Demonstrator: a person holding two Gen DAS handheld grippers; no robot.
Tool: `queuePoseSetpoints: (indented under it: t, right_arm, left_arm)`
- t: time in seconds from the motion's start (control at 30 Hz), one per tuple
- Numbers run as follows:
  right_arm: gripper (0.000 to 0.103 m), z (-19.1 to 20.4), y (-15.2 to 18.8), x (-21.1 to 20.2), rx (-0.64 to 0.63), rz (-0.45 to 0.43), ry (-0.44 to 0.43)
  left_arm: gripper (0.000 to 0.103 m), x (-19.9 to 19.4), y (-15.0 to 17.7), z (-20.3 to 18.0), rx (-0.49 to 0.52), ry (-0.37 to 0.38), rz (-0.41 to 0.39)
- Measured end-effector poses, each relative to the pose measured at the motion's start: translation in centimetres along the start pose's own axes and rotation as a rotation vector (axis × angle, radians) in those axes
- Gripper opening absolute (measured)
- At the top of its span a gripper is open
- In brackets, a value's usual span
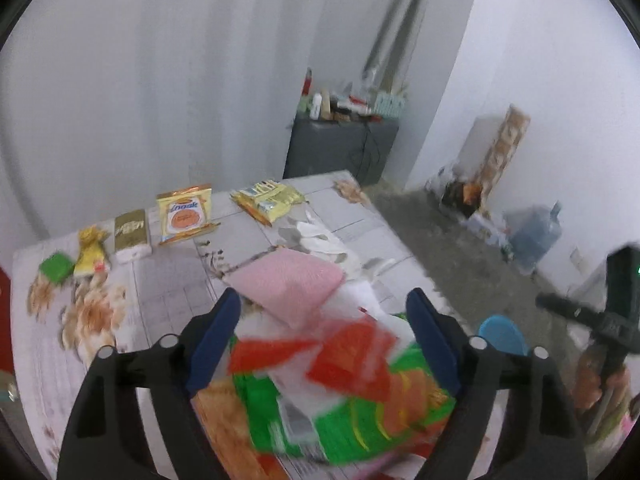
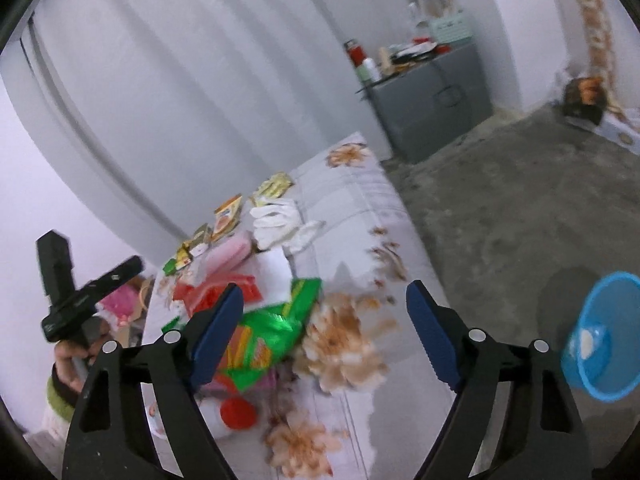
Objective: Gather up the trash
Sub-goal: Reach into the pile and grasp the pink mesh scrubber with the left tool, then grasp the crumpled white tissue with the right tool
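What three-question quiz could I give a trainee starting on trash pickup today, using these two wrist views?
1. True or false: the left gripper is clamped on the pink pack.
2. Where is the blue basin? A) on the table B) on the floor C) on the grey cabinet
3. What colour is the wrapper by the right gripper?

Key: 1 false, the jaws stand open above the litter; 2 B; 3 green.

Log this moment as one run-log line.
left gripper: open, over green wrapper | right gripper: open, empty | blue bin: on floor
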State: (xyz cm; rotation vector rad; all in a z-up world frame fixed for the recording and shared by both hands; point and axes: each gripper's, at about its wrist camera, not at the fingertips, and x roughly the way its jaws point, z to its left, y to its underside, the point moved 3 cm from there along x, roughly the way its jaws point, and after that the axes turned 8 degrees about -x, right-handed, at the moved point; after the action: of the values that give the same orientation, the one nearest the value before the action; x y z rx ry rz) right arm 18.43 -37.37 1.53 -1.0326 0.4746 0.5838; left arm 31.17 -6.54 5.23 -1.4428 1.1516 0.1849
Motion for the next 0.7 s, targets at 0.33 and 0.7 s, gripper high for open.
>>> queuePoseSetpoints:
  t: [0.33, 0.7]
  right_arm:
    - [0.079, 1.9, -8.1, 14.0, -0.057, 0.294, -0.121]
    - [0.072, 3.5, -7.8, 25.4, -0.088, 0.512, -0.063]
  left_arm:
    - [0.081, 11.8, -0.7, 0.0, 0.190, -0.076, 0.322]
    - [0.077, 15.6, -0.6, 1.0, 0.237, -0.172, 0.398]
